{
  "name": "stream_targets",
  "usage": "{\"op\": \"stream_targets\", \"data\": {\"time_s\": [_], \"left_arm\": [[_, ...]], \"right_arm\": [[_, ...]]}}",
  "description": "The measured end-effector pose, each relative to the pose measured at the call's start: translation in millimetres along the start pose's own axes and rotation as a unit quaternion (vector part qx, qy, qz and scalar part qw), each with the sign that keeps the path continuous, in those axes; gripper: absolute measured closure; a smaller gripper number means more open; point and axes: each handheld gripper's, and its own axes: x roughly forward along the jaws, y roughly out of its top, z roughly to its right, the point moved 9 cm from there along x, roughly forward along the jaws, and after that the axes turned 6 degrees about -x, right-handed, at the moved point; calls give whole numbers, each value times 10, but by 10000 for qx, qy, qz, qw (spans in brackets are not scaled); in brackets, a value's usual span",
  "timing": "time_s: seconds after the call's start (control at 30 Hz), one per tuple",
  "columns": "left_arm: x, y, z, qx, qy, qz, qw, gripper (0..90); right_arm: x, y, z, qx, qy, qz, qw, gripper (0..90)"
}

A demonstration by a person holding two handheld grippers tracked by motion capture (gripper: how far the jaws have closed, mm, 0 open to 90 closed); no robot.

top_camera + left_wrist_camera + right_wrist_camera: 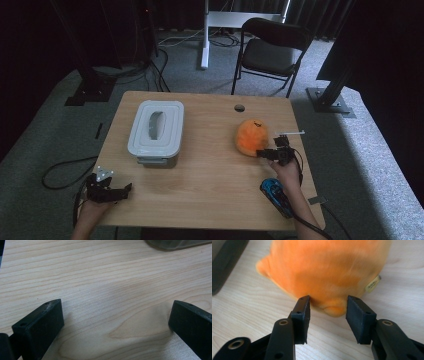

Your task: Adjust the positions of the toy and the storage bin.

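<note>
Orange plush toy (327, 272) sits by the desk's (210, 185) right edge, straight ahead of the right gripper (328, 306); its half-open jaws flank the near bulge, gripping nothing.

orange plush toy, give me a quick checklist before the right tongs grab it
1. Right tongs open: ok, jaws apart.
2. Orange plush toy lined up with them: ok, its near end sits just ahead of the gap.
3. Toy already gripped: not ok, the pads do not press on it.
4. Left tongs free: ok, open over bare table.
5. Grey box ready to receive: not ok, lid is on.
6. Blue toy car out of the way: ok, it lies behind the right hand.
</note>
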Motion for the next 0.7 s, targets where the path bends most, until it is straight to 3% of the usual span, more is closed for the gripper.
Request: {"op": "stream_targets", "data": {"time_s": [0.07,0.2,0.27,0.47,0.7], "left_arm": [[0,0,0,0,0,0,10000,3],[0,0,0,0,0,0,10000,3],[0,0,0,1,0,0,10000,3],[0,0,0,0,0,0,10000,3],[0,0,0,1,0,-2,10000,3]], "right_arm": [[16,5,4,31,76,37,10000,569],[32,32,3,-104,189,-11,9998,772],[40,31,-3,-159,140,-34,9998,828],[-99,48,29,-240,1,81,9997,842],[-359,12,198,-141,-108,249,9995,847]]}}
